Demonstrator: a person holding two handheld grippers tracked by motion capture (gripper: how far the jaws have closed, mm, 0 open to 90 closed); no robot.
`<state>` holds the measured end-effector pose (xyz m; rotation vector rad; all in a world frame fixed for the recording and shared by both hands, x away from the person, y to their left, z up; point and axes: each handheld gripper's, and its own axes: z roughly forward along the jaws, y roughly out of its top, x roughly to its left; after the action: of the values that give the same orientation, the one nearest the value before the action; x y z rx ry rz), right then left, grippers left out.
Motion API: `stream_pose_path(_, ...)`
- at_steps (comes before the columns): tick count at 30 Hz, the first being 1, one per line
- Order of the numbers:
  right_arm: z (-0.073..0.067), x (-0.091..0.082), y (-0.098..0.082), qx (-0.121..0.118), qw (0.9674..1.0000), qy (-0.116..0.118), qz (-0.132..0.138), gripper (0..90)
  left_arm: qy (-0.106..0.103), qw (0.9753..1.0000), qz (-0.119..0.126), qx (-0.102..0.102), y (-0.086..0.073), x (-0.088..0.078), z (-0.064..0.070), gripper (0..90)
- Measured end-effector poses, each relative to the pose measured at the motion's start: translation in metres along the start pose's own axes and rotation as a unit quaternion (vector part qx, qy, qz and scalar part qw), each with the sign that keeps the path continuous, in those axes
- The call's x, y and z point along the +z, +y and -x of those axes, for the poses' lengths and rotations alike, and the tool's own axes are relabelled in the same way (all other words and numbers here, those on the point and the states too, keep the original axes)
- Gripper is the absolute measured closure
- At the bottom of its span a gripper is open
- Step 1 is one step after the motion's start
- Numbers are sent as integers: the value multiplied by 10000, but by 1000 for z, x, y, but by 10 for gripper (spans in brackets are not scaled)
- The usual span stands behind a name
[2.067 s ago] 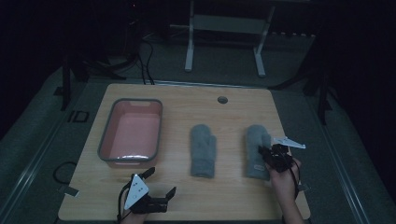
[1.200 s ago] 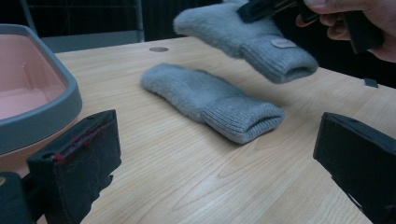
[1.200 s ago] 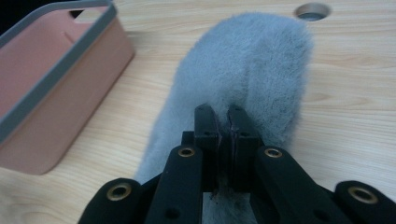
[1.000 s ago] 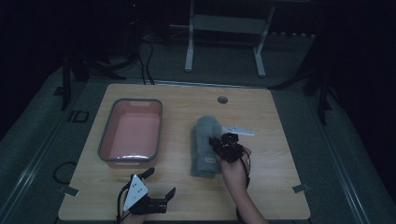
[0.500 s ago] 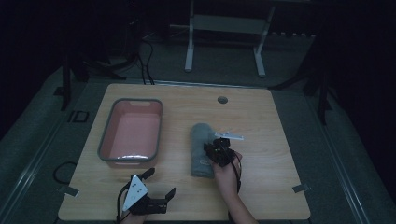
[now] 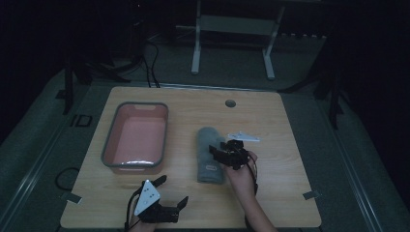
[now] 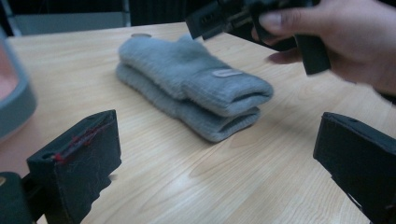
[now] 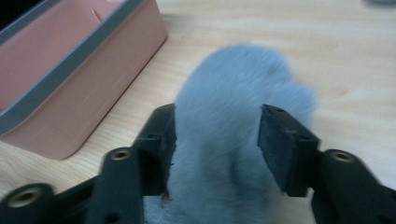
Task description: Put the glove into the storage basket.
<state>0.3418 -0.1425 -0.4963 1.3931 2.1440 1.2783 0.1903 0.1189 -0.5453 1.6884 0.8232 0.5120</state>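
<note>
The two grey mittens [image 6: 211, 154] lie stacked one on the other at the middle of the table [image 6: 290, 121], just right of the pink bin [image 6: 137, 137]. The right gripper [image 6: 220, 153] hangs over the top mitten; its jaws have just been opening and now stand apart with the fleece bulging up between them, the pads seemingly not pressing.

The risk, as I judge it, is the stack itself. Fleece is soft and clings, so the pile could catch on a pad as the gripper lifts away and drag the top mitten askew or off the lower one. A fresh grip taken too shallow could pinch only loose nap and slip.

The mittens are thick, fuzzy and rounded, with ribbed cuffs at the near end and a small label [image 7: 226, 73] on the top cuff. The bin is smooth, rigid plastic with a grey rim. The left gripper [image 6: 164, 198] rests at the near edge, jaws wide apart and empty.
</note>
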Motion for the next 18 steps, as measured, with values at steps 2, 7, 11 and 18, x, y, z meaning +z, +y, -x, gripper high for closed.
stream_pose_path(2, 6, -9, 4, -315, 9994, -86, 122, 424, -51, 10000, 8, 49, 5, 2, 3, 12)
stream_pose_path(7, 23, -24, 12, -608, 9980, 82, 167, 344, -229, 9994, -182, -179, 20, 12, 7, 57)
stream_pose_path(11, 33, -30, 10, -746, 9968, 271, 34, 273, -329, 9985, -325, -291, 38, 25, 5, 57)
stream_pose_path(18, 54, -28, 0, -505, 9970, 528, -259, 352, -327, 9971, -548, -423, 76, 60, -10, 51)
